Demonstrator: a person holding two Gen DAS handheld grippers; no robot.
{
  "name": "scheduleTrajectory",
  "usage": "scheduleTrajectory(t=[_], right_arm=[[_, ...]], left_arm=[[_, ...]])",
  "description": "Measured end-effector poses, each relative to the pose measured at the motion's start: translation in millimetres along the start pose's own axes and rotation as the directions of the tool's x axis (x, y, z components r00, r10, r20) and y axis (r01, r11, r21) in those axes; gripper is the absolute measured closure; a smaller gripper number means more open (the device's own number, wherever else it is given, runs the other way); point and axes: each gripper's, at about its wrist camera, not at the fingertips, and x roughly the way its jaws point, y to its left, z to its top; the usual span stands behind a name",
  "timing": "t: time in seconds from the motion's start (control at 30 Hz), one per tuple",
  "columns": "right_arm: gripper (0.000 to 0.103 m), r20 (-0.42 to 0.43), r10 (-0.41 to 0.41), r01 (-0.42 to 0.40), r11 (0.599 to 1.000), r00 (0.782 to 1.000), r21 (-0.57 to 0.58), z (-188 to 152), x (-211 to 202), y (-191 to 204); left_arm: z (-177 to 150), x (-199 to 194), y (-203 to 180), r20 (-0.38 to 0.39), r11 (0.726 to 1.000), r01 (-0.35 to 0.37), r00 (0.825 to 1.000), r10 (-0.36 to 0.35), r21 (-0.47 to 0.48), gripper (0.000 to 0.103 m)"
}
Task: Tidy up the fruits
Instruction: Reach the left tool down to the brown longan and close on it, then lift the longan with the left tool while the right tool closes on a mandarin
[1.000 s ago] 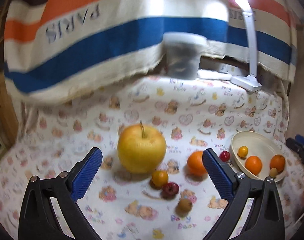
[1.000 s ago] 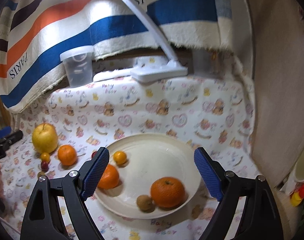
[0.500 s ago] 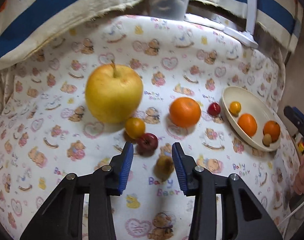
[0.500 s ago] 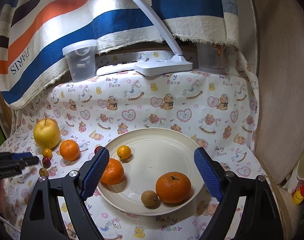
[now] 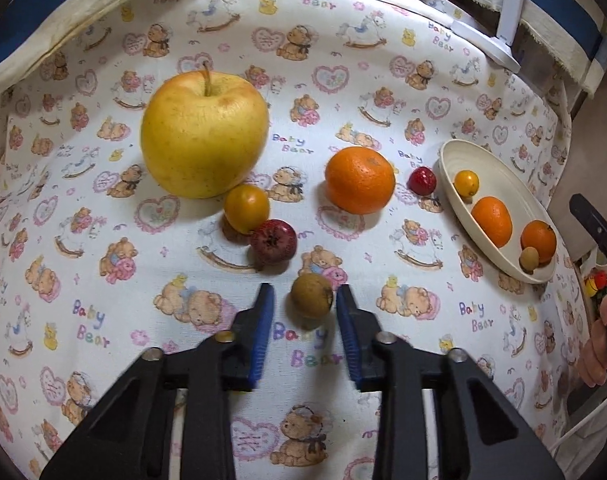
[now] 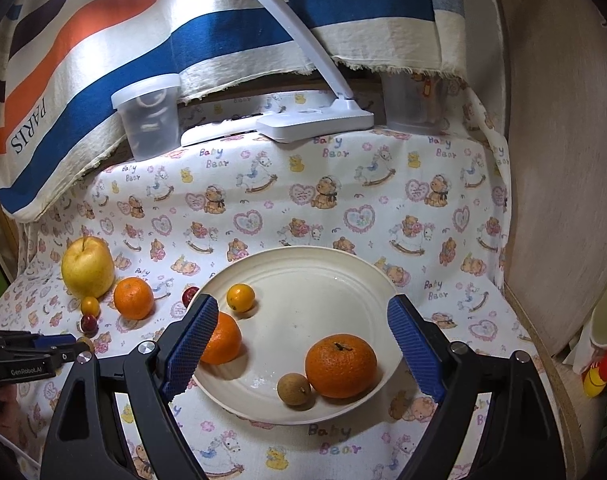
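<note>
My left gripper points down at the bear-print cloth, its blue pads shut on a small brown fruit that rests on the cloth. Just beyond lie a dark red fruit, a small yellow-orange fruit, a big yellow apple, a mandarin and a red fruit. My right gripper hangs open over the cream plate. The plate holds two mandarins, a small yellow fruit and a brown fruit.
A white desk lamp and a clear plastic tub stand at the back under a striped towel. A wooden panel walls off the right side. A second tub sits at the back right.
My left gripper tipped downward and sank toward the cloth, and its jaws went from wide open to closed around the small brown fruit. The right gripper stayed put and open.
</note>
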Motion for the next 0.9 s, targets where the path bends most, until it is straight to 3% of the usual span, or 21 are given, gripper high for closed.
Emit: scheduleTrajectory(t=[0.3, 0.43, 0.53, 0.67, 0.8, 0.9], right_arm=[[0.015, 0.013, -0.009, 0.01, 1.0, 1.0, -0.029, -1, -2, 6], [0.015, 0.011, -0.003, 0.003, 0.999, 1.0, -0.034, -2, -2, 6], [0.015, 0.024, -0.003, 0.004, 0.999, 1.0, -0.041, -1, -5, 8], [0.015, 0.024, 0.001, 0.0, 0.999, 1.0, -0.034, -1, -6, 9], [0.015, 0.031, 0.001, 0.0, 1.0, 1.0, -0.021, 2, -11, 14], [0.015, 0.011, 0.064, -0.063, 0.998, 0.998, -0.028, 7, -17, 26]], left_arm=[[-1, -6, -6, 0.049, 0.999, -0.025, 0.999, 0.023, 0.046, 0.082], [3, -22, -3, 0.141, 0.996, -0.078, 0.988, 0.07, 0.052, 0.082], [6, -36, 1, 0.208, 0.995, -0.088, 0.975, 0.076, 0.047, 0.082], [11, -46, 1, 0.322, 0.979, -0.195, 0.932, 0.166, 0.058, 0.082], [16, -49, 20, 0.348, 0.992, -0.128, 0.93, 0.117, 0.009, 0.082], [17, -61, 25, 0.421, 0.99, -0.138, 0.898, 0.125, 0.0, 0.082]])
